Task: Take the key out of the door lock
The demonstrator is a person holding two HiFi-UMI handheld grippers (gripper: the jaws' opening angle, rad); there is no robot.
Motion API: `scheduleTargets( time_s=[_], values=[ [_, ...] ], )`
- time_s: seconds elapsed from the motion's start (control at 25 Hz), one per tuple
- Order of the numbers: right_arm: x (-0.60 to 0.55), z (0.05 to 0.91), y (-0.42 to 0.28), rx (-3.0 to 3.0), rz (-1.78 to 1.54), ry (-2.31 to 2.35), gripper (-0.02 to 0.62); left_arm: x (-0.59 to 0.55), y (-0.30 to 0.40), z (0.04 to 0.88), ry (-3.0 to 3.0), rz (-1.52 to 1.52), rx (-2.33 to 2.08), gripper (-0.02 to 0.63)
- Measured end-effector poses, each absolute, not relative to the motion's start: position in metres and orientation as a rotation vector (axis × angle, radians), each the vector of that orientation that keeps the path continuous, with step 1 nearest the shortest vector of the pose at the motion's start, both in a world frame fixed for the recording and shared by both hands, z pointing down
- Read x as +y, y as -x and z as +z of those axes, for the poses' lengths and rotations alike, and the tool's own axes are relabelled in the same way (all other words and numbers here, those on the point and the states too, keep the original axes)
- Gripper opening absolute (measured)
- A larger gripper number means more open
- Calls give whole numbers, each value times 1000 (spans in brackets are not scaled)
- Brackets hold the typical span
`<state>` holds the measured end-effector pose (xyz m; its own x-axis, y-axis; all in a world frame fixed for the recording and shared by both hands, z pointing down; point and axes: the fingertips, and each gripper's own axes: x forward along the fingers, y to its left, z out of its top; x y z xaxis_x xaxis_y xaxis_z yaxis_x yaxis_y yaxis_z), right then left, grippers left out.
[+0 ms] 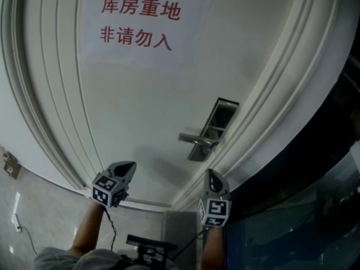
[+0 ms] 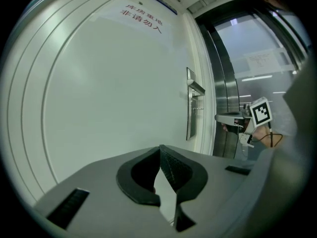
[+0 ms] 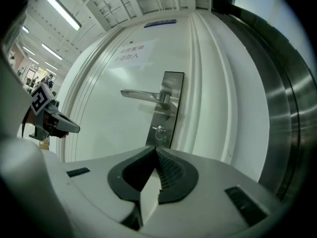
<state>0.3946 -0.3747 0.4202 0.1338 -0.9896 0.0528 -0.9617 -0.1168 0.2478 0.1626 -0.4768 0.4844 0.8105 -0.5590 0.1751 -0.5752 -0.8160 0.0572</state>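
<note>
A person faces a white panelled door (image 1: 140,106) with a two-jaw gripper in each hand. The key (image 3: 159,129) sits in the lock cylinder low on the metal lock plate (image 3: 166,108). It is directly under the lever handle (image 3: 143,96), close to the door's right edge, and looks small from here. The right gripper (image 3: 155,152) points at the plate from a short way off. Its jaws are clenched together with nothing between them, well clear of the key. The left gripper (image 2: 160,150) is also closed and empty, and aims at the plain door panel to the left of the lock. In the head view, the left gripper (image 1: 129,166) and right gripper (image 1: 211,174) rise side by side below the handle (image 1: 197,138), neither touching the door. A paper sign (image 1: 138,24) with red characters is fixed high on the door. A brushed steel frame (image 3: 292,108) runs past the door's right edge.
</note>
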Motion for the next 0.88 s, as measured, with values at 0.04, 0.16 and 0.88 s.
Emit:
scheduleTargets(
  time_s=[0.04, 0.16, 0.88],
  values=[
    [-376, 417, -395, -1899, -214, -2181, 11, -477, -162, 485, -2885, 230, -909, -8],
    [-381, 414, -396, -1801, -354, -2104, 11, -476, -159, 487, -2882, 233, -915, -8],
    [-418, 398, -386, -1455, -718, -1719, 127, -473, -146, 488, -2871, 227, -943, -8]
  ],
)
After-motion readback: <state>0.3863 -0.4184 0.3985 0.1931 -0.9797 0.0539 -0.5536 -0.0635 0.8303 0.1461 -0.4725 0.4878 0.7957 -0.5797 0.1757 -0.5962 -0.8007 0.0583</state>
